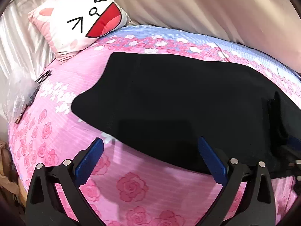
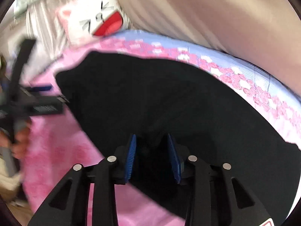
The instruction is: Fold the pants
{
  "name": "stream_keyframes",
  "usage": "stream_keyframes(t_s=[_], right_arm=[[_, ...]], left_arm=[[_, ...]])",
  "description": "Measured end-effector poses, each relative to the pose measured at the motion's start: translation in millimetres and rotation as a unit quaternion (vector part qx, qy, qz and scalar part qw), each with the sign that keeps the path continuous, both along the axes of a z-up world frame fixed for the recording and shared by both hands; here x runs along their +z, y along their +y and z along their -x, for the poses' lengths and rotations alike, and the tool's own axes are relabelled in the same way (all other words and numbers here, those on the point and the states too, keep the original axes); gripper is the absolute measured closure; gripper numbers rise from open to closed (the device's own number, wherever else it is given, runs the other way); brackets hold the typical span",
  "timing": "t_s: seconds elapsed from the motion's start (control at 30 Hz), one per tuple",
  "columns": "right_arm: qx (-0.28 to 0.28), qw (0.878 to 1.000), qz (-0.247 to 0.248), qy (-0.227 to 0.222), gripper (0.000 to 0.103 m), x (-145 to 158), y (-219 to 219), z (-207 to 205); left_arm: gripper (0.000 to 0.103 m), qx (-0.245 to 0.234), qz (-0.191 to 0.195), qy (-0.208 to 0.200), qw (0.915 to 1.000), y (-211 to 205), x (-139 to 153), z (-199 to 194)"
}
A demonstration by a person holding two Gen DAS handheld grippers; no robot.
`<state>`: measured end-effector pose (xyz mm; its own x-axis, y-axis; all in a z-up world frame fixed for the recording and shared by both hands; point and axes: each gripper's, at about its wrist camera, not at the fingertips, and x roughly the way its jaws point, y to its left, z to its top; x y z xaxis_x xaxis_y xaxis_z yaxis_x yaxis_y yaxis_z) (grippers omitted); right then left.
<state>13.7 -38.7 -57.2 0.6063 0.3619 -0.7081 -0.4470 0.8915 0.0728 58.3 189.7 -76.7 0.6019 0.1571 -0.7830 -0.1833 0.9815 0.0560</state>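
Note:
Black pants [image 1: 178, 101] lie flat on a pink rose-print bed sheet [image 1: 131, 188]. My left gripper [image 1: 150, 145] is open and empty, just above the sheet at the near edge of the pants. In the right wrist view the pants [image 2: 160, 98] fill the middle. My right gripper [image 2: 151, 141] hovers over the near part of the pants with its blue fingers [image 2: 131, 150] partly apart and black cloth showing between them; I cannot tell whether it grips the cloth. The right gripper's body also shows at the far right of the left wrist view [image 1: 289, 150].
A white cat-face pillow [image 1: 82, 18] leans at the head of the bed, also in the right wrist view [image 2: 94, 18]. Beige curtains [image 1: 207, 9] hang behind the bed. Glasses [image 1: 44, 76] and a clear plastic bag [image 1: 17, 94] lie at the sheet's left edge.

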Motion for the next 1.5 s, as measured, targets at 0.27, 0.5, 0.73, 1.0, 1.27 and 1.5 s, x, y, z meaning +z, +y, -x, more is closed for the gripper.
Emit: stream_keyframes(t_s=[0.27,0.5,0.73,1.0,1.27,1.5], right_arm=[[-0.141,0.988,-0.057,-0.023,0.043,28,-91,35],[-0.213,0.971,-0.107,0.0,0.038,18,-135,58],[-0.264,0.957,-0.121,-0.026,0.027,24,-163,76],[-0.332,0.927,-0.172,-0.028,0.027,19,-229,109],[-0.358,0.911,-0.199,-0.045,0.027,19,-276,137],[-0.354,0.915,-0.188,-0.036,0.027,16,-290,148]], left_arm=[[0.005,0.028,0.003,0.001,0.9996,19,-3,-1],[0.005,0.114,0.173,-0.008,0.9783,86,-11,-18],[0.007,0.146,0.265,-0.01,0.9532,121,-19,-54],[0.088,0.112,0.197,-0.064,0.9718,74,32,-53],[0.086,-0.144,0.12,-0.129,0.9737,-138,125,-10],[0.061,-0.274,0.152,0.043,0.9488,-250,34,5]])
